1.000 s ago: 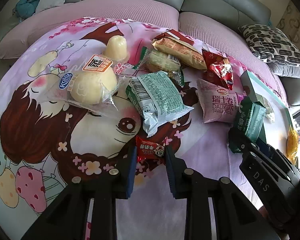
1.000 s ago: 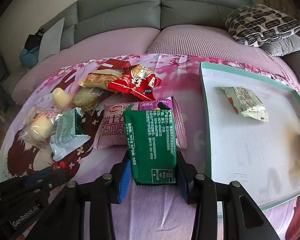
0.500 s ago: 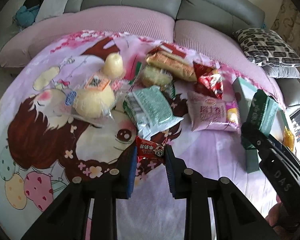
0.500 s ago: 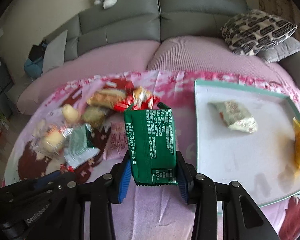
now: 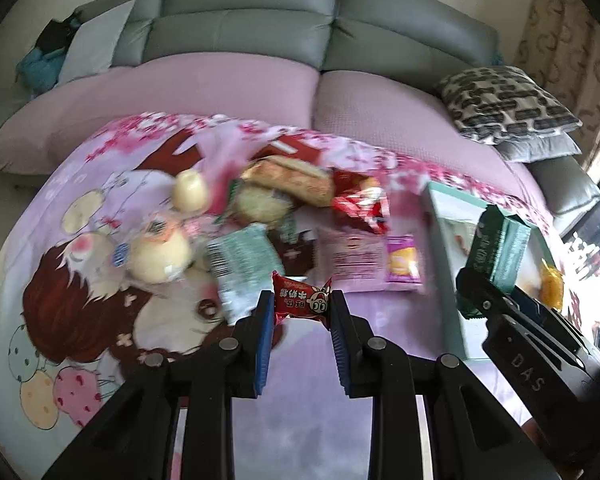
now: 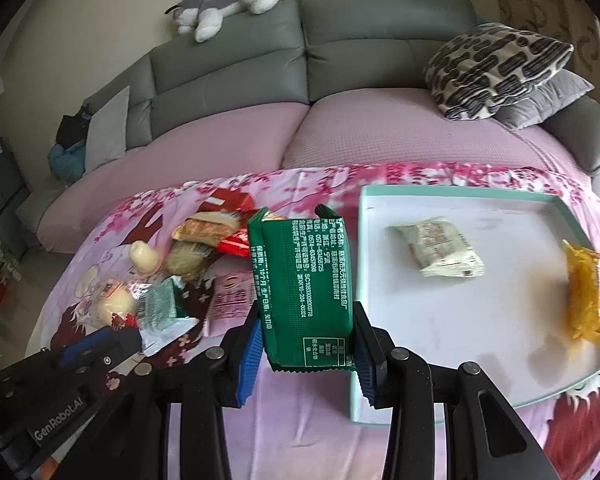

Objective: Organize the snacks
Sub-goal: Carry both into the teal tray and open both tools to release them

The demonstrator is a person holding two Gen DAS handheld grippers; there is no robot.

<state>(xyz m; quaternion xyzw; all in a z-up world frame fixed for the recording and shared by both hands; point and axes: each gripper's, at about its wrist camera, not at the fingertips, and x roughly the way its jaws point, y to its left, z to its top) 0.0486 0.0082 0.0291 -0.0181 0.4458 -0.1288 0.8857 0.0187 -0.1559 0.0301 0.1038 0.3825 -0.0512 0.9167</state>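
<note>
Snacks: the small red candy packet (image 5: 301,299) was pinched between the left gripper (image 5: 301,308) jaws, lifted above the cartoon-print cloth (image 5: 80,300). The green packet (image 6: 300,280) was clamped in the right gripper (image 6: 306,344), beside the teal-rimmed tray's (image 6: 358,280) left edge. Other packets lay loose mid-cloth.

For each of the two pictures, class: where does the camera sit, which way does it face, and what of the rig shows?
Left wrist: on the left gripper, facing down-forward at the snack pile and sofa; its jaws hold a red candy.
Right wrist: on the right gripper, facing the white tray; jaws hold a green packet.
Shared: the pile, the tray, each other's gripper.
</note>
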